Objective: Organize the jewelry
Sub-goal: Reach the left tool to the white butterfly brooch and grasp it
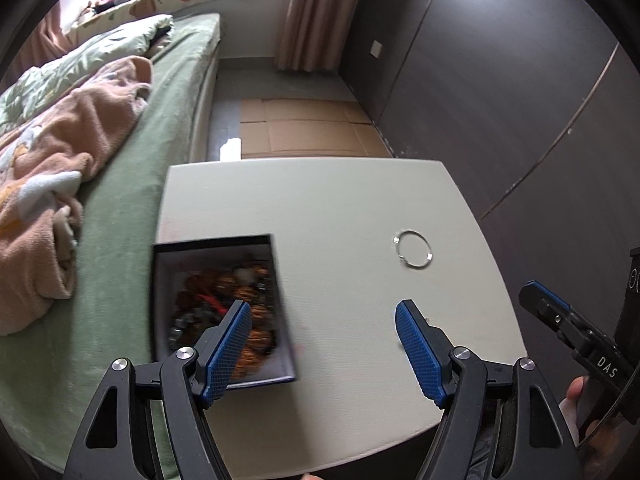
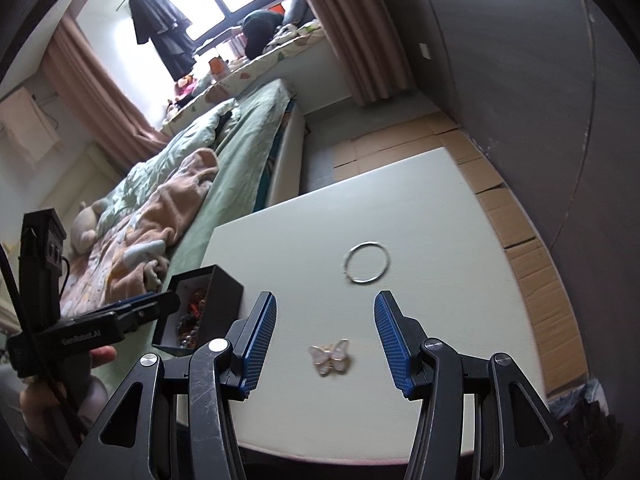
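A dark open box [image 1: 219, 304] full of mixed brown and orange jewelry stands at the left edge of a white table [image 1: 328, 208]; it also shows in the right wrist view [image 2: 200, 304]. A thin silver bangle [image 1: 414, 254] lies on the table to the right, also in the right wrist view [image 2: 367, 262]. A white and gold butterfly clip [image 2: 330, 356] lies between the fingers of my right gripper [image 2: 325, 320], which is open and empty. My left gripper [image 1: 323, 332] is open and empty above the table, its left finger over the box.
A bed [image 1: 132, 184] with green sheet and pink blanket runs along the table's left side. A dark wardrobe [image 1: 500, 80] stands to the right. Flattened cardboard [image 1: 304, 128] covers the floor beyond the table.
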A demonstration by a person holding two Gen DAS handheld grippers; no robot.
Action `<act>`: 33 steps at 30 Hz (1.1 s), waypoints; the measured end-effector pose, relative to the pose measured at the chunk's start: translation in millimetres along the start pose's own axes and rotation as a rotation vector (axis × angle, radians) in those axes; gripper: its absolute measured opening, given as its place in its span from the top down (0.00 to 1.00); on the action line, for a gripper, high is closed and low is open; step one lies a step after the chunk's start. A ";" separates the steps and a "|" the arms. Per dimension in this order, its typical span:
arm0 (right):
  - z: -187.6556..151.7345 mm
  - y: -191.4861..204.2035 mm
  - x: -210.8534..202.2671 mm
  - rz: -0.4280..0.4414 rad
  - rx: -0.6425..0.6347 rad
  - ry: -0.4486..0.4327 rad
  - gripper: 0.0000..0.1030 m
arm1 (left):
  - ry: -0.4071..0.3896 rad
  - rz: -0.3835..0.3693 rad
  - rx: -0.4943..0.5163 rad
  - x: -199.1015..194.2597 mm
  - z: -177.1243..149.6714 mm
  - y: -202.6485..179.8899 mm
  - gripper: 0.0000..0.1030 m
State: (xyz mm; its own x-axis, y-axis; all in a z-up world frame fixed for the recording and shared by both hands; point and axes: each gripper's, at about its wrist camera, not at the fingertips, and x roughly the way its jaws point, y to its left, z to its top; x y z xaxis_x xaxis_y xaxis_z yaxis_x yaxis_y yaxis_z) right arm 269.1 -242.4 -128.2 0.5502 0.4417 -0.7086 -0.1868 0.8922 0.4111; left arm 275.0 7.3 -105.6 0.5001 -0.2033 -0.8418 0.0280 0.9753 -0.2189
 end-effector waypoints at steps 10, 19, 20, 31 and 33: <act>-0.7 -47.3 -22.4 0.010 0.118 -0.041 0.30 | 0.045 -0.044 0.091 22.2 -9.3 -50.7 0.27; -2.5 -63.6 -21.9 0.002 0.183 -0.036 0.21 | 0.099 -0.003 0.058 51.9 -29.4 -72.9 0.27; -2.3 -66.2 -21.8 0.002 0.191 -0.034 0.21 | 0.101 -0.006 0.043 56.1 -32.8 -75.5 0.27; -7.0 -89.9 -14.9 -0.075 0.271 0.008 0.19 | 0.070 0.053 -0.127 87.4 -48.8 -88.8 0.27; -8.8 -96.8 -17.2 -0.103 0.302 0.002 0.11 | 0.055 0.075 -0.146 89.9 -50.4 -90.2 0.27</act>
State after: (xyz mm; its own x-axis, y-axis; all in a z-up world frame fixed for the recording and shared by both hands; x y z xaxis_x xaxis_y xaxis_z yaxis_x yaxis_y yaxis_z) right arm 270.5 -335.6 -160.9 0.5521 0.3510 -0.7563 0.1199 0.8642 0.4886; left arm 273.8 -103.3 -186.4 0.4478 -0.1385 -0.8833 -0.1353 0.9661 -0.2200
